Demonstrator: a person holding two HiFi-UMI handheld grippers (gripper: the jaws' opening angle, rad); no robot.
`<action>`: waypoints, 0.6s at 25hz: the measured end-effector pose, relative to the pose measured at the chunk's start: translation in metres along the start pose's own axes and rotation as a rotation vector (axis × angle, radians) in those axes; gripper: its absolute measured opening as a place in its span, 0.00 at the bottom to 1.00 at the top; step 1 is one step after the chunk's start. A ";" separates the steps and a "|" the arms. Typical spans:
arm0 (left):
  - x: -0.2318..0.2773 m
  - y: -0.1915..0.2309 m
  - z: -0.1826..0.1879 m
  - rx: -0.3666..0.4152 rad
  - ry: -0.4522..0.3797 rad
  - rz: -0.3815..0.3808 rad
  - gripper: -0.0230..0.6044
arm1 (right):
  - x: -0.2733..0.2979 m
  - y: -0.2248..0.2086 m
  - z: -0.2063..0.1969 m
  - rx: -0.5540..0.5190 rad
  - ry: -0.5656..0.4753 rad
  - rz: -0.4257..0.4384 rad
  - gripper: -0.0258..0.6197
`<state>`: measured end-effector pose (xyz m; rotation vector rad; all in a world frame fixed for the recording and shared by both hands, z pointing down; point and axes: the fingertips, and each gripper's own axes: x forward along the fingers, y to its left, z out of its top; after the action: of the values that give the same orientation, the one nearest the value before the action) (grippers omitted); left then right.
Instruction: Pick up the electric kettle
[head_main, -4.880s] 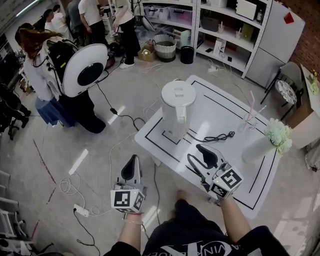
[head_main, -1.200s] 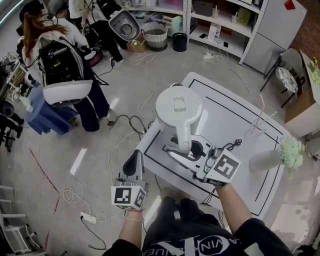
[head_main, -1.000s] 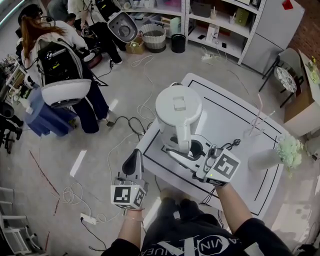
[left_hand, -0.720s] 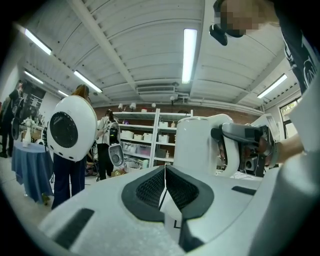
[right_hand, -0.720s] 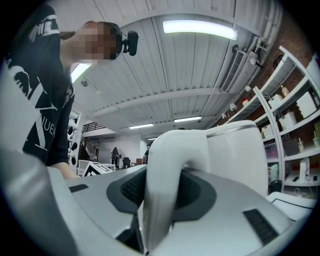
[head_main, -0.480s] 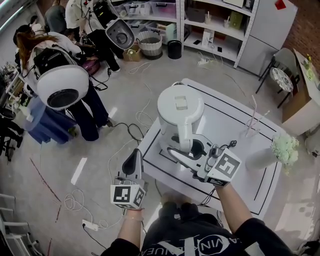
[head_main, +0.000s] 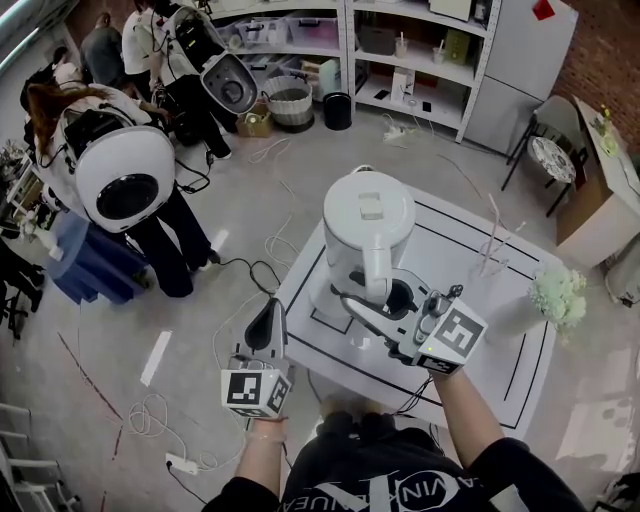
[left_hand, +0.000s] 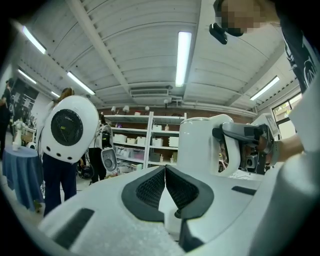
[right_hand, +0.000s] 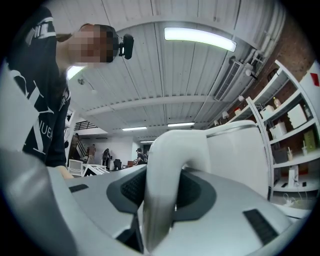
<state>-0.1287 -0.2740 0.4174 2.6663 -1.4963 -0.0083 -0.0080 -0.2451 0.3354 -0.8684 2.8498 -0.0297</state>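
The white electric kettle (head_main: 368, 225) stands over the left part of the white table (head_main: 455, 245), lid up. My right gripper (head_main: 378, 298) reaches in from the near side and is shut on the kettle's curved handle (head_main: 380, 272). In the right gripper view the handle (right_hand: 165, 165) fills the gap between the dark pads, with the kettle body (right_hand: 235, 155) behind it. I cannot tell whether the kettle's bottom touches the table. My left gripper (head_main: 267, 318) hovers off the table's left edge, shut and empty. From the left gripper view the kettle (left_hand: 200, 145) is ahead to the right.
A white vase of pale flowers (head_main: 553, 292) and a thin glass with straws (head_main: 490, 245) stand on the table's right side. Cables trail on the floor (head_main: 250, 265) to the left. People with large white backpacks (head_main: 125, 175) stand at the left; shelves (head_main: 400, 60) line the back.
The kettle, with my right gripper on its handle, has shifted up and slightly right in the head view and looks a little larger. My left gripper stays shut beside the table.
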 end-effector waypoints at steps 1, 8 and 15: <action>0.002 -0.002 0.001 0.000 -0.002 -0.005 0.05 | -0.003 -0.001 0.002 -0.001 -0.002 -0.008 0.23; 0.013 -0.025 0.004 0.011 -0.013 -0.038 0.05 | -0.034 -0.013 0.008 -0.009 -0.007 -0.063 0.23; 0.023 -0.026 0.008 0.010 -0.021 -0.078 0.05 | -0.040 -0.018 0.011 -0.022 -0.005 -0.119 0.23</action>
<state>-0.0953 -0.2807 0.4078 2.7391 -1.4012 -0.0332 0.0368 -0.2374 0.3316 -1.0396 2.7950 -0.0110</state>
